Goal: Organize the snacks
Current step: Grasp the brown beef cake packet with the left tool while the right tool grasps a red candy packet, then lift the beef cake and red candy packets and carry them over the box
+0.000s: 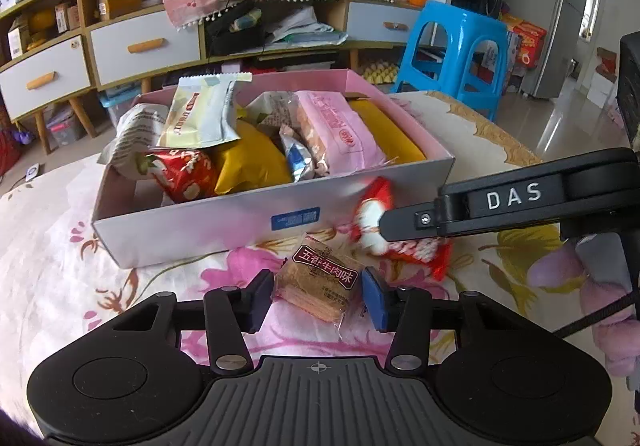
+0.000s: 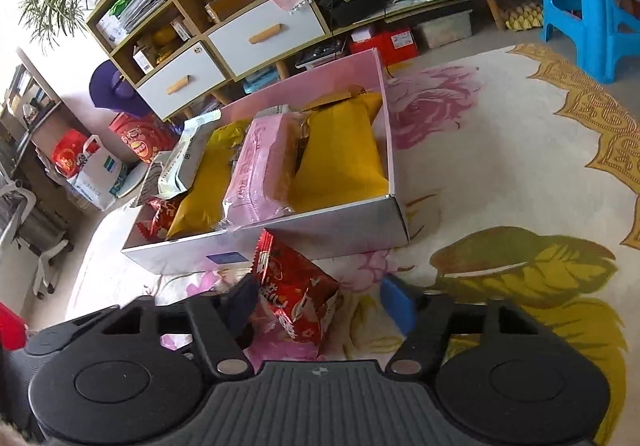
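Note:
A clear packet of brown crackers [image 1: 316,286] with a dark label lies on the flowered tablecloth, right in front of the pink box [image 1: 200,222]. My left gripper [image 1: 319,298] is shut on it, one pad against each side. A red snack bag [image 2: 296,298] leans near the box's front wall [image 2: 360,230]. My right gripper [image 2: 320,306] straddles this bag. Its dark left pad is close to the bag and its blue right pad [image 2: 396,306] stands clear of it. In the left wrist view the right gripper [image 1: 382,224] reaches in from the right over the red bag [image 1: 416,250].
The box holds several snacks: yellow bags [image 1: 252,166], a pink packet [image 1: 340,130], a red bag [image 1: 180,174], a white-green pouch [image 1: 200,114]. A blue stool [image 1: 452,46] stands beyond the table's right end. A drawer cabinet [image 1: 144,46] lines the back wall.

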### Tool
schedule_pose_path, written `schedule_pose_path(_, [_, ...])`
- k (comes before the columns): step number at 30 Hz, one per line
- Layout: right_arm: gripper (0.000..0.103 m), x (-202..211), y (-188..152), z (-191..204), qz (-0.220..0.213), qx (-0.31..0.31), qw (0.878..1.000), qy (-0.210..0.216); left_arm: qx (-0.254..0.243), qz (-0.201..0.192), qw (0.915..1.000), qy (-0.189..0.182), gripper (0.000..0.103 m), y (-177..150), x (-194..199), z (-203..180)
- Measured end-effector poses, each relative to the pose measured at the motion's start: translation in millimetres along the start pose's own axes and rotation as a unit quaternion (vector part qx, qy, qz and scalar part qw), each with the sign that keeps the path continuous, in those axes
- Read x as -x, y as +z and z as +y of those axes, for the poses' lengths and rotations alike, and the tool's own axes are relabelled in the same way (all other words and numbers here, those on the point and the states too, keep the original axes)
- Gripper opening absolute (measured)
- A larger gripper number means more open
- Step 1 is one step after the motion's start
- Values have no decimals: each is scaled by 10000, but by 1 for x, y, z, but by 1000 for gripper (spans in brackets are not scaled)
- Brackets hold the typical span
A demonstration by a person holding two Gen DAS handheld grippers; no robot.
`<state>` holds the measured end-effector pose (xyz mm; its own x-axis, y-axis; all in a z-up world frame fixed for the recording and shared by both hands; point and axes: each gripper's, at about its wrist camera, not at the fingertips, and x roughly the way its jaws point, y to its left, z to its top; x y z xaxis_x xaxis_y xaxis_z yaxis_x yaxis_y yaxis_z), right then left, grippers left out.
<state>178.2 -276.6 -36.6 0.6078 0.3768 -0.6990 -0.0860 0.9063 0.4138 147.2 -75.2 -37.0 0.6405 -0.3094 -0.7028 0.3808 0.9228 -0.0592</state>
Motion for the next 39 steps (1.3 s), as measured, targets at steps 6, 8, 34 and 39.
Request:
schedule_pose_path(6, [35, 4, 0, 6, 38, 271, 9996, -69, 108, 155, 9998, 99, 45, -5, 11, 10])
schedule_pose_path(8, [35, 6, 1, 6, 64, 286, 9996, -25, 123, 197, 9996, 137, 45, -8, 16, 15])
schedule_pose_path(34, [49, 13, -34, 49, 665, 1586, 9851, 0, 175, 245, 9993, 208, 57, -39, 44, 61])
schedule_pose_path(39, [50, 12, -37, 56, 562, 1858, 9810, -30, 71, 265, 9994, 208, 62, -39, 38, 57])
